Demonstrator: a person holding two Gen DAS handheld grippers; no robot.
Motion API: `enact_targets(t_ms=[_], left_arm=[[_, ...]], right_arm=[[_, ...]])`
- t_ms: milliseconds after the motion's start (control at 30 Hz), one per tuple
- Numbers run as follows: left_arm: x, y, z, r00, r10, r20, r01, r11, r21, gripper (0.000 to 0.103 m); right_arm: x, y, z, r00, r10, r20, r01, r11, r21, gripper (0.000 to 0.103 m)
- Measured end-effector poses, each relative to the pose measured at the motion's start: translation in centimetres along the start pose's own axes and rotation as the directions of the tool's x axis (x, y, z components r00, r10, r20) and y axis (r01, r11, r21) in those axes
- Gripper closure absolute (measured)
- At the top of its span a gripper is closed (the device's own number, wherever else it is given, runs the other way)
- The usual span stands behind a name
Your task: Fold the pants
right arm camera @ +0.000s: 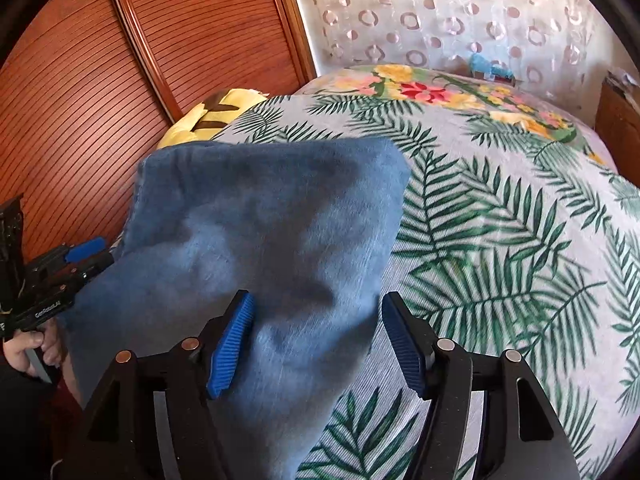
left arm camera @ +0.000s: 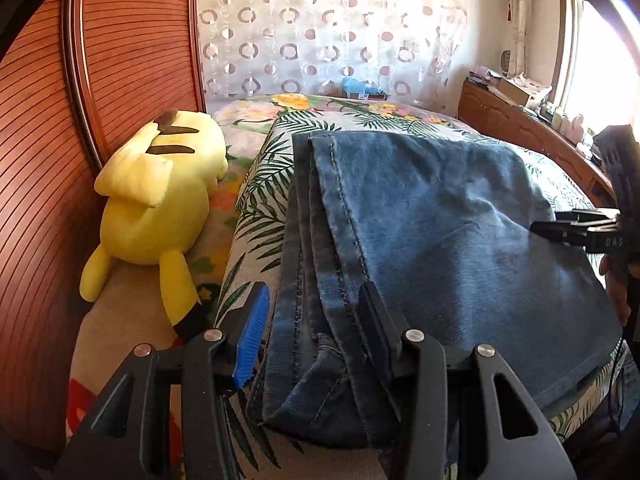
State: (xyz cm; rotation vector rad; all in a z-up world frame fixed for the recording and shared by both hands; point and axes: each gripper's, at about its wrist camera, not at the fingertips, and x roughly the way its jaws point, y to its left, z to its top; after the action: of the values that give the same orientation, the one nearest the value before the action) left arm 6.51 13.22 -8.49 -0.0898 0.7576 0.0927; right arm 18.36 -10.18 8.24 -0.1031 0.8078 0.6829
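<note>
The blue jeans (left arm camera: pixel 432 232) lie folded into a compact stack on the leaf-print bedspread (left arm camera: pixel 256 184). My left gripper (left arm camera: pixel 312 324) is open, its jaws straddling the stitched edge of the stack at its near left end. In the right wrist view the jeans (right arm camera: pixel 256 240) fill the left half. My right gripper (right arm camera: pixel 316 336) is open, with the denim's right edge between its blue pads (right arm camera: pixel 234 340). The right gripper also shows in the left wrist view (left arm camera: pixel 560 226), at the stack's far right side. The left gripper shows in the right wrist view (right arm camera: pixel 80 256).
A yellow plush toy (left arm camera: pixel 160 200) lies left of the jeans against the ribbed wooden headboard (left arm camera: pixel 48 160). A wooden cabinet with clutter (left arm camera: pixel 520 116) stands at the right by a bright window. A patterned curtain (left arm camera: pixel 328 28) hangs behind the bed.
</note>
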Motion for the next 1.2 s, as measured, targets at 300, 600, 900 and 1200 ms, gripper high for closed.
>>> enact_targets(t_ms=[300,600,900,1200], left_arm=[[-1.5,-1.0,0.9,0.999,-0.02,0.045,0.02,1.0,0.018,0.055],[-2.8,-3.0,1.7,0.995,-0.06,0.084,0.055,0.997,0.054,0.055],[-3.6,-5.1,2.5,0.989,-0.101,0.108,0.091,0.992,0.091,0.055],[-3.0,-10.4,3.3,0.978,-0.18,0.104,0.162,0.974,0.155,0.055]], right_arm=[[0.2,-0.6,-0.5,0.999,0.039,0.017,-0.039,0.999,0.035,0.042],[-1.8,-0.6,-0.8,0.993,0.058,0.103,-0.059,0.998,0.014,0.094],[-8.6,-3.2,-0.4,0.975,-0.057,0.216,0.061,0.998,-0.01,0.095],[-14.4,-13.9,-5.0,0.947,-0.28,0.16,0.265,0.958,0.105,0.095]])
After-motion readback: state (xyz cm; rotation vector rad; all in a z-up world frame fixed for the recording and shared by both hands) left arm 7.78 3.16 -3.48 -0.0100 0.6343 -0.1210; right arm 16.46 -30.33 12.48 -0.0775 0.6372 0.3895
